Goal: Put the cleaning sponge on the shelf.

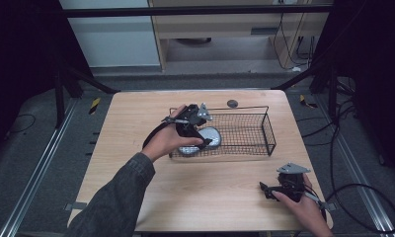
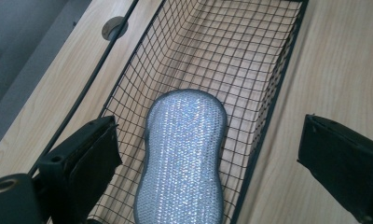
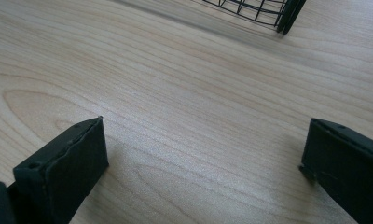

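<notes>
Right gripper (image 1: 270,189) spread above bare table (image 1: 210,192); left gripper (image 2: 208,154) spread over sponge (image 2: 182,158) inside wire basket (image 2: 268,116).

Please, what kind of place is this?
Probably a lab recording rig: a wooden table framed by black metal struts, cables on the floor, and a wire basket holding a silver scrubbing pad.

A light wooden table (image 1: 195,197) with a round grey cable hole (image 1: 232,103) near its far edge stands before a pale cabinet (image 1: 220,29), black cables (image 1: 363,197) trailing across the grey floor.
</notes>
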{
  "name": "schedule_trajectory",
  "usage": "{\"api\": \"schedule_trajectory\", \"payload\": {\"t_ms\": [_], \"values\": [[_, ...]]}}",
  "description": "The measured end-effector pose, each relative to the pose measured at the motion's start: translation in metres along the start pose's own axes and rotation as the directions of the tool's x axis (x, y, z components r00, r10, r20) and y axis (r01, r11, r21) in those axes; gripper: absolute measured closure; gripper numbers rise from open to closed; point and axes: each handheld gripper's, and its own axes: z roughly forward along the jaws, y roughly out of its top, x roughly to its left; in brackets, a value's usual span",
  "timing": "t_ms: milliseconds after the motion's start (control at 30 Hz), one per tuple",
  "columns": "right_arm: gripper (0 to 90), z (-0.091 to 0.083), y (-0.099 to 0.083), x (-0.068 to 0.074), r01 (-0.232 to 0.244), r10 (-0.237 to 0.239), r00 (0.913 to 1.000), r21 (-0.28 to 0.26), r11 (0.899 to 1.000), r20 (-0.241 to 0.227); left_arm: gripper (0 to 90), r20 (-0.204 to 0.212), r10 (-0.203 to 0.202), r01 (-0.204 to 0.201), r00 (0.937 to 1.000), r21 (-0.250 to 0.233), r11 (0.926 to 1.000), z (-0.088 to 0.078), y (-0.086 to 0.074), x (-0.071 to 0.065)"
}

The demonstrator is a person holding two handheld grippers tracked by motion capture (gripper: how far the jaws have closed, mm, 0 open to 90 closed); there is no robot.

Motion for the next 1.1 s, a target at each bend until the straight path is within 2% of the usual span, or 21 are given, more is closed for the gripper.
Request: {"api": "schedule_trajectory", "payload": {"t_ms": [33, 133, 167, 367, 500, 600, 900, 1000, 1033, 1100], "values": [[0.3, 0.000, 0.000, 0.000, -0.001, 0.001, 1.0000, 0.000, 1.000, 0.000, 5.0, -0.002, -0.017, 0.017, 0.9999, -0.014, 0.9998, -0.004, -0.001, -0.004], [0.3, 0.000, 0.000, 0.000, 0.000, 0.000, 1.0000, 0.000, 1.000, 0.000, 4.9, -0.010, -0.029, 0.029, 0.9995, -0.025, 0.9993, -0.008, -0.003, -0.008], [0.3, 0.000, 0.000, 0.000, -0.001, 0.001, 1.0000, 0.000, 1.000, 0.000, 4.9, -0.023, -0.049, 0.048, 0.9985, -0.041, 0.9980, -0.013, -0.005, -0.012], [0.3, 0.000, 0.000, 0.000, -0.001, 0.001, 1.0000, 0.000, 1.000, 0.000, 4.6, -0.051, -0.073, 0.069, 0.9961, -0.067, 0.9953, -0.026, -0.015, -0.025], [0.3, 0.000, 0.000, 0.000, 0.000, 0.000, 1.0000, 0.000, 1.000, 0.000, 4.0, -0.050, -0.088, 0.084, 0.9949, -0.071, 0.9940, -0.032, -0.022, -0.030], [0.3, 0.000, 0.000, 0.000, 0.000, 0.000, 1.0000, 0.000, 1.000, 0.000, 3.6, -0.073, -0.100, 0.095, 0.9923, -0.067, 0.9933, -0.040, -0.034, -0.033], [0.3, 0.000, 0.000, 0.000, 0.001, -0.001, 1.0000, 0.000, 1.000, 0.000, 3.8, -0.096, -0.146, 0.139, 0.9847, -0.076, 0.9874, -0.056, -0.062, -0.028], [0.3, 0.000, 0.000, 0.000, 0.000, 0.000, 1.0000, 0.000, 1.000, 0.001, 3.8, -0.107, -0.172, 0.164, 0.9792, -0.082, 0.9831, -0.063, -0.075, -0.026], [0.3, 0.000, 0.000, 0.000, 0.000, 0.000, 1.0000, 0.000, 1.000, 0.001, 3.8, -0.107, -0.172, 0.164, 0.9792, -0.082, 0.9831, -0.063, -0.075, -0.026], [0.3, 0.000, 0.000, 0.000, 0.000, 0.000, 1.0000, 0.000, 1.000, 0.000, 3.8, -0.122, -0.191, 0.180, 0.9741, -0.091, 0.9794, -0.068, -0.084, -0.025]]}}
